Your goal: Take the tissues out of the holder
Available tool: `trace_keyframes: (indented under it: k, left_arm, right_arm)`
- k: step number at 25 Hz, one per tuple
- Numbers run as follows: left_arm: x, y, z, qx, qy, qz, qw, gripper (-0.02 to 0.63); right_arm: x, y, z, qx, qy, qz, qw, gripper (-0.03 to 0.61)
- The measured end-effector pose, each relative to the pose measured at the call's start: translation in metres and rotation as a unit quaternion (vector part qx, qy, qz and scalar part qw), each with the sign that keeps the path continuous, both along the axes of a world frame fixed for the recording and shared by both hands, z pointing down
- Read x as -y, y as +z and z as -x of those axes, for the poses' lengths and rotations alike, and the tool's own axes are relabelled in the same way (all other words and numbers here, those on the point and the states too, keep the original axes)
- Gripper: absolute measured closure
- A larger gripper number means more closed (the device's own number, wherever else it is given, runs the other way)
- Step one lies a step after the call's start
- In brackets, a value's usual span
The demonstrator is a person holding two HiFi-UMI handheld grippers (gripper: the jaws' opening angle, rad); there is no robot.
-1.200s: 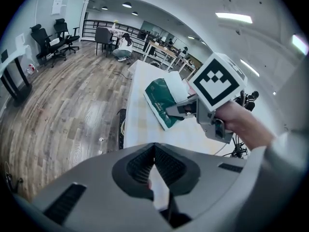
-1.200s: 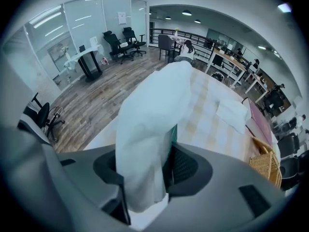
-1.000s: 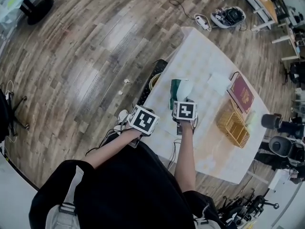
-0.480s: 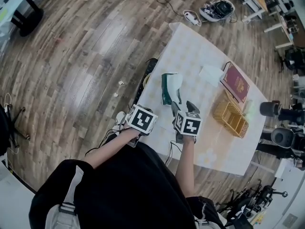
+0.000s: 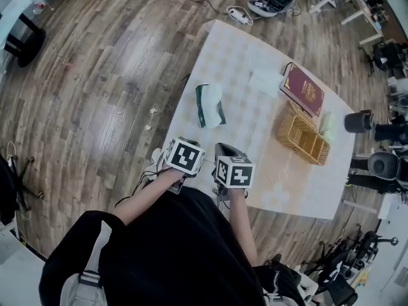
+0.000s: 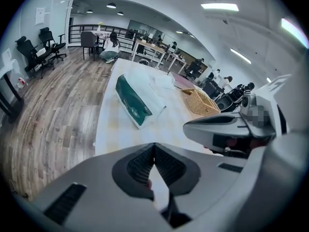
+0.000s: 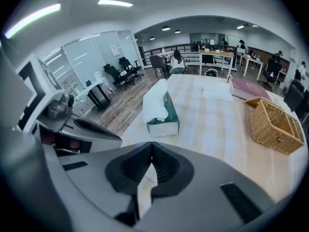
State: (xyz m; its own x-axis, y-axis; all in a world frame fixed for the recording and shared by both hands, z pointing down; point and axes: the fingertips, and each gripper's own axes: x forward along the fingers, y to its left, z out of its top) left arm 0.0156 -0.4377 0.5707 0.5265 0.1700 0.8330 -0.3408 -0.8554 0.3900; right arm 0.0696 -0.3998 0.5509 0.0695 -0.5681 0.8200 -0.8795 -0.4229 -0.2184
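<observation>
The tissue holder (image 5: 209,104) is a dark green pack lying on the white table (image 5: 280,190), with white tissue (image 7: 155,100) bulging from its opening. One loose white tissue (image 5: 266,81) lies flat farther back, beside a red book. My two grippers hang side by side at the table's near edge, well short of the holder (image 7: 162,115). The right gripper (image 7: 152,145) is shut with nothing between its jaws. The left gripper (image 6: 154,146) is shut and empty too, with the holder (image 6: 135,100) ahead of it.
A red book (image 5: 304,89) and a wicker basket (image 5: 302,139) sit on the table's right side, with a pale green object (image 5: 328,125) behind the basket. Cables and a power strip (image 5: 239,14) lie on the wooden floor. Black equipment (image 5: 363,121) stands at the right.
The right gripper has left the holder, opened, then shut, and drawn back to the table's near edge. The left gripper stays beside it. The holder stays on the table.
</observation>
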Motion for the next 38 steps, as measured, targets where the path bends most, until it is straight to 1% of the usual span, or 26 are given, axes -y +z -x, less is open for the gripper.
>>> trace_keyframes:
  k: [4,8,14,19,23,27,31,34,38]
  left_arm:
    - [-0.012,0.005,0.005,0.01,-0.003,-0.009,0.9999,0.605]
    - [-0.016,0.009,0.014,0.022,-0.016,-0.023,0.9994,0.605]
    - [-0.02,0.015,0.019,0.03,-0.031,-0.032,0.9986,0.606]
    - [-0.021,0.012,0.017,0.028,-0.027,-0.04,0.9984,0.605]
    - [-0.02,0.009,0.013,0.023,-0.022,-0.038,0.9988,0.605]
    - [-0.015,0.003,0.012,0.018,-0.018,-0.05,0.9985,0.604]
    - [-0.024,0.006,0.009,0.017,-0.006,-0.035,0.9992,0.604]
    - [-0.026,0.006,0.006,0.014,0.0,-0.034,0.9993,0.606]
    - [-0.024,-0.005,0.001,0.004,0.008,-0.04,0.9992,0.604]
  right_arm:
    - [-0.007,0.012,0.018,0.02,-0.013,0.013,1.0,0.566]
    - [-0.007,0.013,0.026,0.027,-0.031,0.012,0.999,0.566]
    - [-0.007,0.008,0.025,0.019,-0.052,0.013,0.998,0.566]
    - [-0.01,0.006,0.021,0.017,-0.059,0.011,0.998,0.566]
    - [-0.01,0.005,0.017,0.014,-0.051,0.012,0.999,0.566]
    - [-0.01,0.003,0.021,0.014,-0.051,0.014,0.999,0.566]
    - [-0.011,0.001,0.021,0.012,-0.048,0.013,0.999,0.566]
    - [-0.014,0.0,0.018,0.01,-0.041,0.013,0.999,0.566]
    - [-0.018,-0.002,0.015,0.007,-0.034,0.014,0.999,0.566]
